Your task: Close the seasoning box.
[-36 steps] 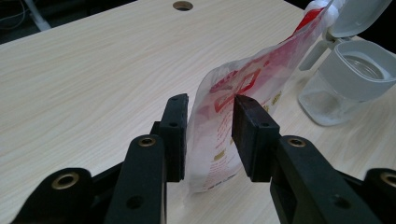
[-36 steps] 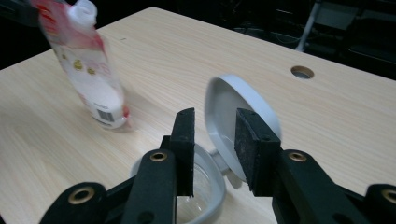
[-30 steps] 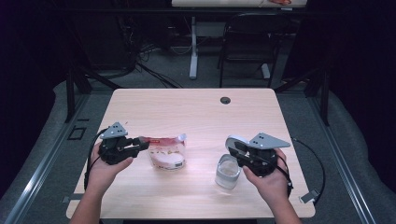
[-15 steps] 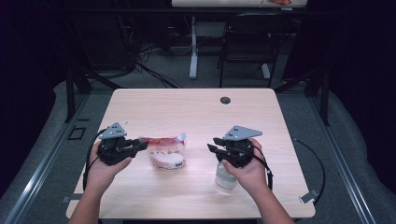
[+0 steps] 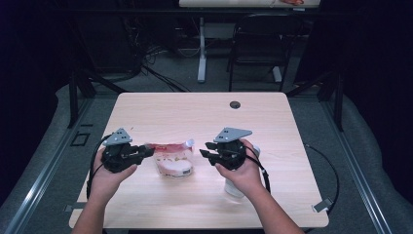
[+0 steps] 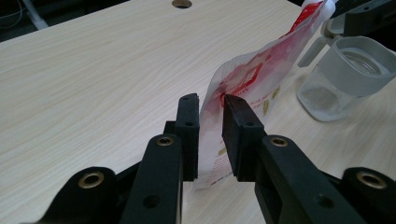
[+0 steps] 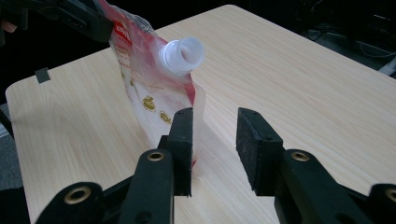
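Clamped on the rear edge of the red-and-white spout pouch [image 6: 243, 88], my left gripper [image 5: 141, 154] has both pads pressed against the film, which stands pinched upright between them in the left gripper view. These jaws have just been closing onto it. In the high view the pouch sits near the middle of the wooden table [image 5: 204, 117], its white spout [image 7: 181, 55] pointing toward my other hand.

My right gripper [image 5: 208, 151] has its jaws parted, with nothing gripped. In the right gripper view the pouch's front edge lies just against the inner face of the left pad, while the other pad stands clear of it with bare table showing in the gap. The spout is uncapped and tilts up above those jaws.

A clear jar [image 6: 348, 77] with a grey rim stands on the table beyond the pouch in the left gripper view; in the high view it is partly hidden under my right hand [image 5: 243, 173], near the table's front edge.
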### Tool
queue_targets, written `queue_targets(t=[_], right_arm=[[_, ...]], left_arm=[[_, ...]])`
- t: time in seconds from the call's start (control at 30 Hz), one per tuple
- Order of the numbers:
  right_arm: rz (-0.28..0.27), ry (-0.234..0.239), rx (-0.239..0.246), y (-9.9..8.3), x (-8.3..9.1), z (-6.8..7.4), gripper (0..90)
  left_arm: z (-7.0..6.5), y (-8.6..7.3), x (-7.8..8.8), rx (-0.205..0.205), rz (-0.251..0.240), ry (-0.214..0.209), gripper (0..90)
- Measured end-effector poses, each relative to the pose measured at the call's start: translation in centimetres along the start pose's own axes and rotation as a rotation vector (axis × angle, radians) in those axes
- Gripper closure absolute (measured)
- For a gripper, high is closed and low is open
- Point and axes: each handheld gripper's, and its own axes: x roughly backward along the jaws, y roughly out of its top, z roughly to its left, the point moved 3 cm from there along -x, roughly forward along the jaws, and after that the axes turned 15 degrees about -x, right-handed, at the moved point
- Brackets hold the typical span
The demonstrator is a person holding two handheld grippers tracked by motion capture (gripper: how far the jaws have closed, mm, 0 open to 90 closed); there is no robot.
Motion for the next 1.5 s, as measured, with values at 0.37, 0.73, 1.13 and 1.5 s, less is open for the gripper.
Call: queue_targets(t=[0.37,0.73,1.13,1.5], right_arm=[[0.002,0.055,-0.002,0.5,-2.1,0.9,62.5],[-0.01,0.056,0.033,1.2,-2.8,2.0,63.4],[-0.016,0.053,0.009,1.1,-2.7,1.9,70.6],[-0.034,0.049,0.017,0.9,-2.0,2.3,70.5]], left_arm=[[0.0,0.0,0.0,0.001,-0.002,-0.001,76.9],[0.1,0.0,0.0,0.009,-0.006,-0.013,79.2],[0.0,0.0,0.1,-0.006,0.002,-0.007,84.2],[-0.3,0.2,0.3,-0.016,-0.004,-0.025,85.4]])
